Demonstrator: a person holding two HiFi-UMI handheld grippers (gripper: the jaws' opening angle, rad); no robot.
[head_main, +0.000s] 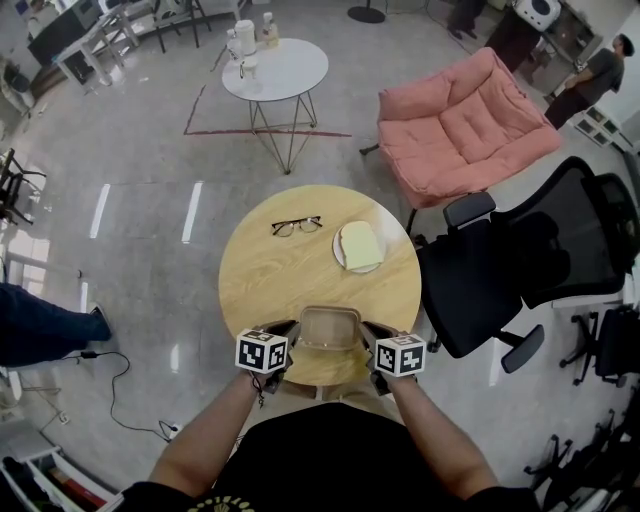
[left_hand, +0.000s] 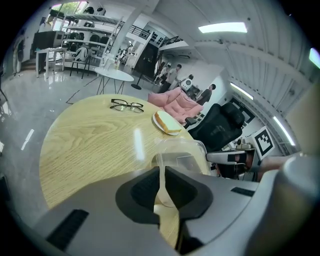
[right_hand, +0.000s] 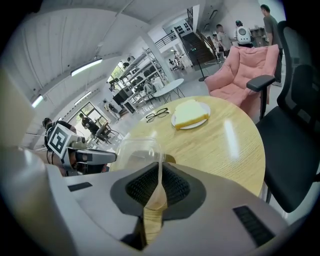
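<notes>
A clear plastic container (head_main: 328, 328) sits at the near edge of the round wooden table (head_main: 270, 275), between both grippers. My left gripper (head_main: 285, 335) is shut on the container's left rim, and my right gripper (head_main: 375, 337) is shut on its right rim. In the left gripper view the thin rim of the container (left_hand: 182, 155) runs between the closed jaws of the left gripper (left_hand: 164, 187). The right gripper view shows the container (right_hand: 137, 152) pinched the same way by the right gripper (right_hand: 159, 187). Farther back lie black glasses (head_main: 296, 226) and a plate with a slice of bread (head_main: 358, 245).
A black office chair (head_main: 500, 270) stands close to the table's right side. A pink sofa (head_main: 465, 125) is behind it, and a white round table (head_main: 275, 68) with cups is farther back. A person's leg (head_main: 45, 325) shows at the left, and cables lie on the floor.
</notes>
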